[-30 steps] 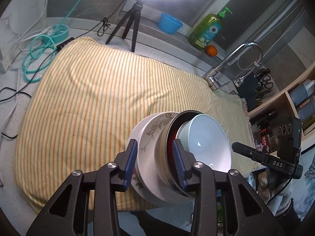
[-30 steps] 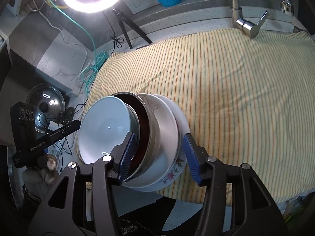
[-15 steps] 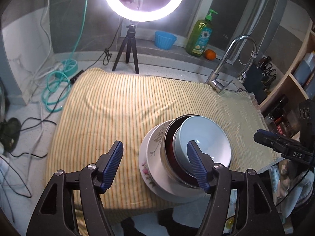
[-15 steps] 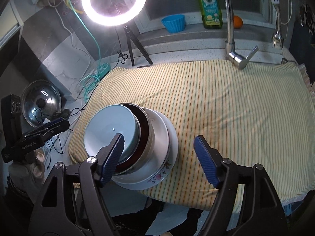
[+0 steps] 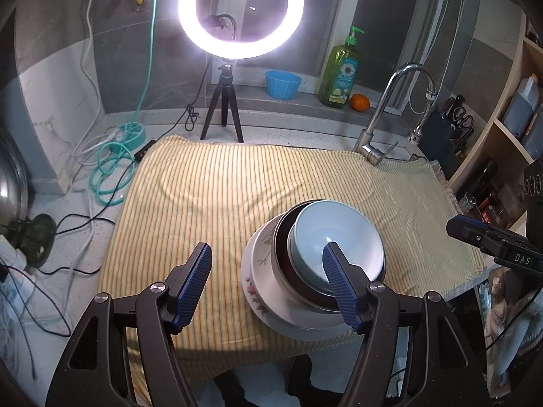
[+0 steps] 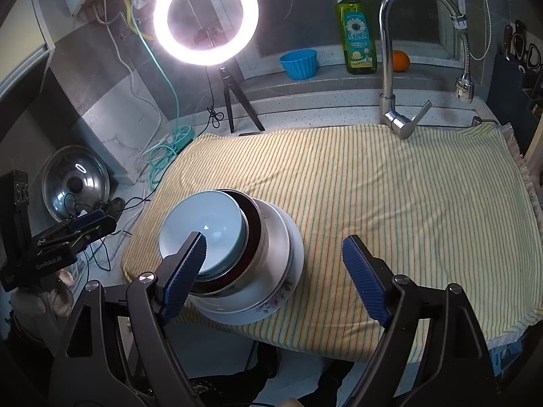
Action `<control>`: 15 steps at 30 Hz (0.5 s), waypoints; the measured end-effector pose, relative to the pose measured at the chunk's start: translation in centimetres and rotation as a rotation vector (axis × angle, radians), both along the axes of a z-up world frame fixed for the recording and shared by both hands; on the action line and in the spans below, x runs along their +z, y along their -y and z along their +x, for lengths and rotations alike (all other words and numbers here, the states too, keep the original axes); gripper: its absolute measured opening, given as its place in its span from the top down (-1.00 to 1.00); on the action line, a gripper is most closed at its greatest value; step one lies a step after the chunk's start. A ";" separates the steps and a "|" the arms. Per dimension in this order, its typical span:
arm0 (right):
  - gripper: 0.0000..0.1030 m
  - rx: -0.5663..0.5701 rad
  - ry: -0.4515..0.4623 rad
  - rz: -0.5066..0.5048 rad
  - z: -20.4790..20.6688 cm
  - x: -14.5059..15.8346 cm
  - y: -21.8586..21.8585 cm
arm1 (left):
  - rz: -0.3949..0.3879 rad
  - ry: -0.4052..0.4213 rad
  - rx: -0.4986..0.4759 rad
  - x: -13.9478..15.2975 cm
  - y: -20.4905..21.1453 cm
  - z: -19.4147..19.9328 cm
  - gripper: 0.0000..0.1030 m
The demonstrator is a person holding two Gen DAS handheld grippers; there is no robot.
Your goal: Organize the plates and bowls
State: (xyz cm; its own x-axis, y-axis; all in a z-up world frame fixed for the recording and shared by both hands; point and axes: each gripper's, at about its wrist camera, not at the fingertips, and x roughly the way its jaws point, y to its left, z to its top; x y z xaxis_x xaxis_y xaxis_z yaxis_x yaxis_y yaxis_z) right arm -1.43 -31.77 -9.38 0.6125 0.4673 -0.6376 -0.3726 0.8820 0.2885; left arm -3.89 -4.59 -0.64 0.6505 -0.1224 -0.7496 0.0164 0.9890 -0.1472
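A stack of dishes sits on the striped yellow cloth [image 5: 210, 196] near its front edge. A pale blue bowl [image 5: 336, 234] is on top, nested in a dark red bowl with a metal outside [image 5: 281, 237], inside a white bowl, on a floral plate [image 5: 258, 285]. In the right wrist view the blue bowl [image 6: 203, 224] tops the stack above the floral plate [image 6: 278, 302]. My left gripper [image 5: 268, 271] is open and empty, above and in front of the stack. My right gripper [image 6: 271, 264] is open and empty, also drawn back over the stack.
A ring light on a tripod [image 5: 224, 101], a blue cup [image 5: 283, 83], a soap bottle [image 5: 342, 74] and an orange [image 5: 359, 101] stand at the back. A faucet [image 5: 383, 135] rises at the cloth's back right. Cables [image 5: 108, 169] and a pot lid [image 6: 76, 183] lie left.
Both grippers have opened, let go of the dish stack and pulled back and up. The stack now rests on the cloth.
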 end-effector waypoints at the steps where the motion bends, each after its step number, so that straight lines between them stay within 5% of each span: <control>1: -0.65 0.000 0.002 -0.005 -0.1 0.0 -0.1 | 0.003 0.005 0.002 0.1 0.1 -0.1 -0.31; 15: -0.65 -0.006 0.010 0.000 -0.4 0.1 0.2 | 0.015 0.008 0.015 0.3 0.5 -0.4 -0.31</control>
